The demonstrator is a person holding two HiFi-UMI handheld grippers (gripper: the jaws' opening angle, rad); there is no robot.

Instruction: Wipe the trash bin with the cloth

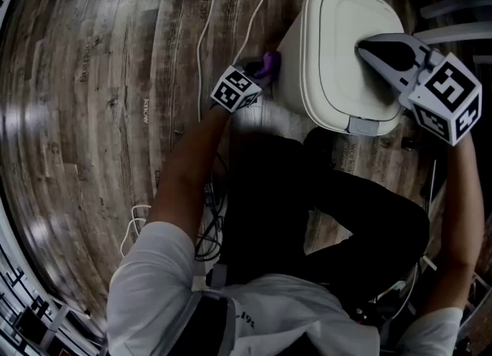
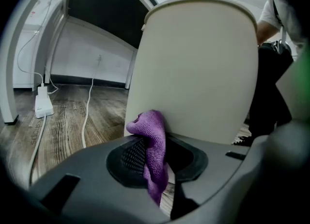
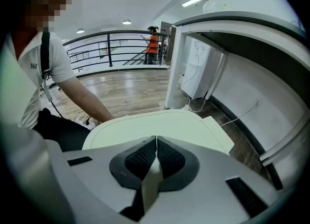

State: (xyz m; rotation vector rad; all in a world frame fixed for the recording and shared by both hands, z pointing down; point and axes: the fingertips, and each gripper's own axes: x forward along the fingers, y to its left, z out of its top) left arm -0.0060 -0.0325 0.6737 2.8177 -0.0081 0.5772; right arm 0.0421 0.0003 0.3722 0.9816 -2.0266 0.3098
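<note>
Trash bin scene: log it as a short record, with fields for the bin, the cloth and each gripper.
bin: cream trash bin, upright on the wood floor, lid closed
cloth: purple cloth, bunched, its top at the bin's side wall
left gripper: left gripper, shut on the cloth, low beside the bin
right gripper: right gripper, shut, empty, over the lid
floor clutter: white cable beside the bin
</note>
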